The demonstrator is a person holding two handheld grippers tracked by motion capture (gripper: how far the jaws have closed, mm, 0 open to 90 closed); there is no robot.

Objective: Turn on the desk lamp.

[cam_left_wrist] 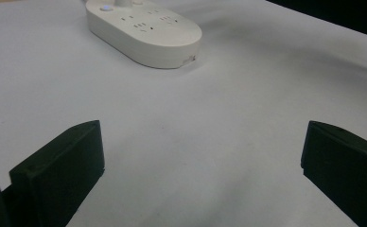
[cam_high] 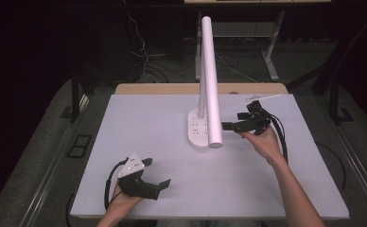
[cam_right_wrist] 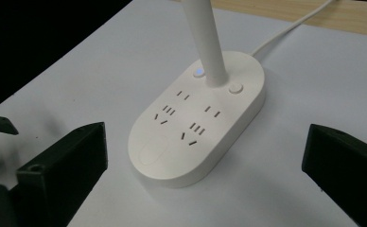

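Right gripper [cam_high: 232,126] out over the desk's right half, jaws spread wide and holding nothing, its tips just beside the lamp [cam_high: 206,75]. In the right gripper view, both black jaws flank the lamp's base [cam_right_wrist: 198,127] with clear space on either side. Left gripper [cam_high: 159,184] sits low near the front edge of the desk [cam_high: 139,123], jaws also wide apart, nothing between them, well apart from the lamp. Now the lamp itself: all white, an oval base with four socket groups on top, a small button glowing blue [cam_right_wrist: 199,72] and a plain round button [cam_right_wrist: 236,88] either side of the stem [cam_right_wrist: 205,38]. The long tube head leans forward over the base. It stands around the desk's middle, toward the back edge, with a white cord [cam_right_wrist: 290,28] running off behind.
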